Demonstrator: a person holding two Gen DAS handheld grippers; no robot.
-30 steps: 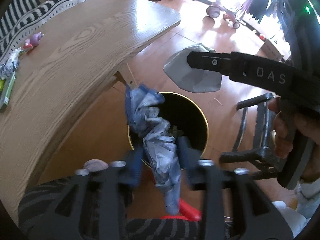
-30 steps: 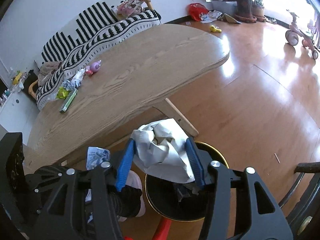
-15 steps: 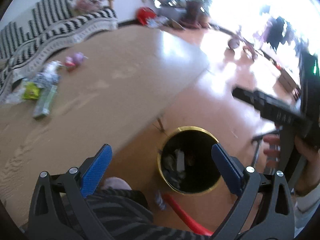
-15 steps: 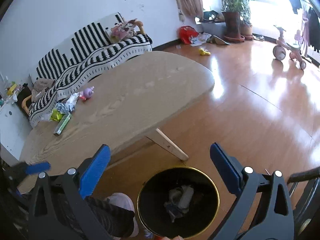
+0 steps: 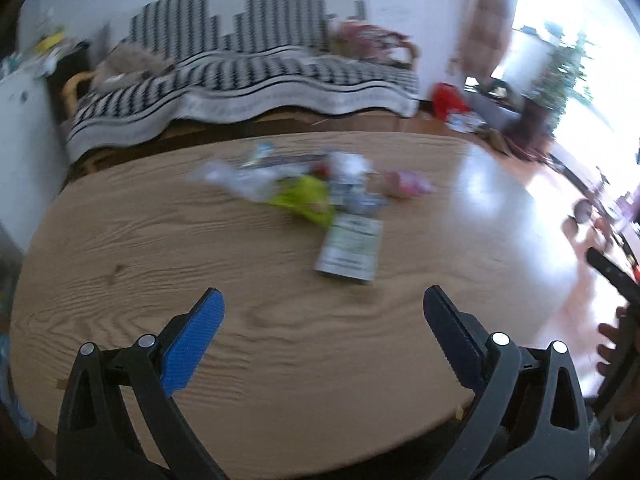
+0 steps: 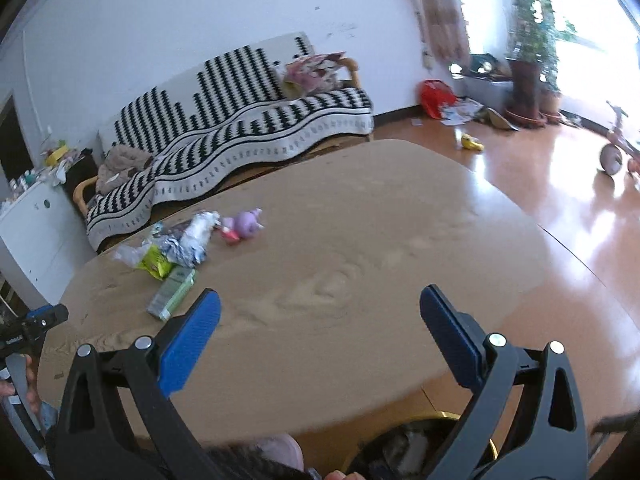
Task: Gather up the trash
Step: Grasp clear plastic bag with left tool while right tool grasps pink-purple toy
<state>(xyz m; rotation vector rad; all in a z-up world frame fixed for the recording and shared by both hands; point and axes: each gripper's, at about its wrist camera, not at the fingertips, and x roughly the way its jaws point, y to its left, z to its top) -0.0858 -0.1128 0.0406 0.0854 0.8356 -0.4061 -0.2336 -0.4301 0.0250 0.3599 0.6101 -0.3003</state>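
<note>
A heap of trash lies on the oval wooden table (image 5: 240,320): a green-white carton (image 5: 350,250), a yellow-green wrapper (image 5: 306,198), clear plastic (image 5: 228,178) and crumpled silver wrappers (image 5: 352,184). My left gripper (image 5: 322,332) is open and empty above the table's near side, short of the carton. My right gripper (image 6: 318,334) is open and empty over the table (image 6: 380,240); the carton (image 6: 172,294), yellow-green wrapper (image 6: 154,262) and silver wrappers (image 6: 190,240) lie to its far left. The gold-rimmed black bin (image 6: 444,416) shows just under the table edge.
A pink-purple toy (image 5: 404,182) (image 6: 244,226) lies beside the heap. A striped sofa (image 6: 240,120) stands behind the table, a white cabinet (image 6: 36,232) at left. Plants (image 6: 528,60), a red bag (image 6: 436,96) and a tricycle (image 6: 616,148) stand on the wooden floor at right.
Both grippers opened and dropped their trash, the blue wrapper and the white paper, into the bin. Both then swung up from the bin to face the tabletop.
</note>
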